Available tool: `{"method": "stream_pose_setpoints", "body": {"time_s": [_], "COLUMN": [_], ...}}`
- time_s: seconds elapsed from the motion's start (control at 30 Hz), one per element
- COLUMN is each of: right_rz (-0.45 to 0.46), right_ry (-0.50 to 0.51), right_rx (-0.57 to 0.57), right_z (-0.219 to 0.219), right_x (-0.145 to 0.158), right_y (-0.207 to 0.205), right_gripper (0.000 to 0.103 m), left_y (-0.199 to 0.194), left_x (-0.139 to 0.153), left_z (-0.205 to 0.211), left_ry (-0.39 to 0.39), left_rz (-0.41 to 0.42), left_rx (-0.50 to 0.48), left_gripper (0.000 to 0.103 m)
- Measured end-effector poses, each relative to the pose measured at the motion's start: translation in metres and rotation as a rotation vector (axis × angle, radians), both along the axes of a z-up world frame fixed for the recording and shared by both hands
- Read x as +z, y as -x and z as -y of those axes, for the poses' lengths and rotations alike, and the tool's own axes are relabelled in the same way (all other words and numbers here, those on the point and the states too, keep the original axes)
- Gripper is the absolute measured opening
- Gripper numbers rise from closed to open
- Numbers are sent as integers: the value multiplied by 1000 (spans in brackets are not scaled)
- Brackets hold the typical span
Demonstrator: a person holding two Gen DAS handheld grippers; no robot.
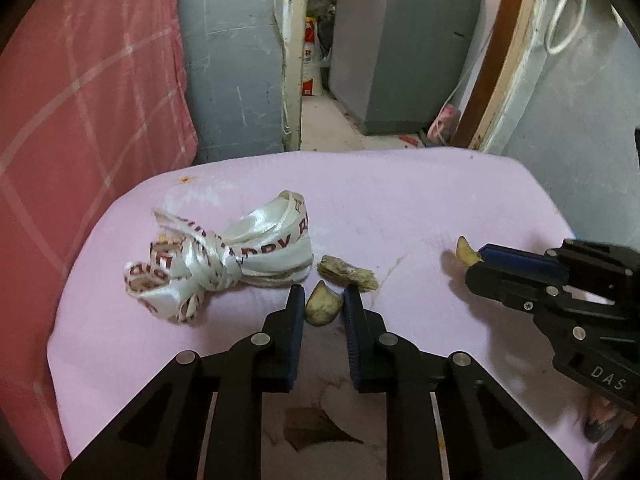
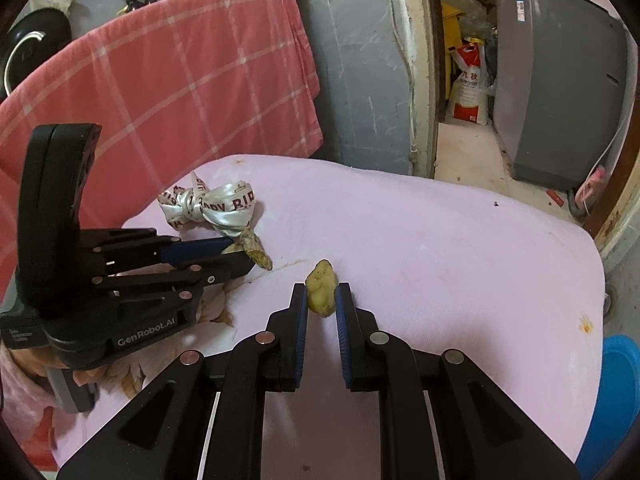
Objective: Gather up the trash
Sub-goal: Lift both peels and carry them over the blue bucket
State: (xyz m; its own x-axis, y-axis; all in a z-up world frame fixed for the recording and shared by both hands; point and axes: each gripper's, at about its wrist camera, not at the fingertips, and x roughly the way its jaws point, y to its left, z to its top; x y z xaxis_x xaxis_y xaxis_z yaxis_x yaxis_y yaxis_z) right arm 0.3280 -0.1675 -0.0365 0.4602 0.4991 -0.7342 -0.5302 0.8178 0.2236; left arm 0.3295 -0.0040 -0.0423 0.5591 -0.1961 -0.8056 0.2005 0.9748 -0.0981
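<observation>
On the pink-covered table (image 1: 420, 200) my left gripper (image 1: 324, 300) is shut on a pale peel scrap (image 1: 322, 308), which its pads press from both sides. Just beyond its tips lies a brown fibrous scrap (image 1: 348, 274), and left of that a knotted white ribbon (image 1: 224, 264) with red letters. My right gripper (image 2: 322, 296) is shut on a yellow peel scrap (image 2: 320, 294) just above the cloth. In the left wrist view the right gripper (image 1: 476, 262) comes in from the right with that yellow scrap (image 1: 464, 249) at its tips. The right wrist view shows the left gripper (image 2: 240, 252) beside the ribbon (image 2: 216, 208).
A red checked cloth (image 2: 180, 80) hangs behind the table on the left. Past the far edge a doorway opens onto a grey appliance (image 2: 560, 80) and a sack. A blue bin (image 2: 616, 392) stands off the table's right side. A brown stain (image 1: 312, 428) marks the near cloth.
</observation>
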Motion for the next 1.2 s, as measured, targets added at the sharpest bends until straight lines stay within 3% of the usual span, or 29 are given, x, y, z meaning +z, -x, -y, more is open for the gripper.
{"method": "stream_pose_setpoints", "body": {"time_s": [0.33,0.57,0.97,1.2], "right_rz": [137,288,585,674], "right_ry": [-93,-133,-150,-120], "right_rx": [-56,-107,-313,-423], "right_z": [25,46,107,155], "right_x": [27,54,110,125], "right_y": [38,72,120,138], "right_gripper": [12,12,12,12], "left_y": [39,62,92,102], "left_x": [32,69,114,131], "left_z": [-4,3,56,102], "left_ry": [143,195,273,305], "left_rz": [106,265,508,607], "left_rx": [67,80,45,-16], "left_gripper": [16,16,16,16]}}
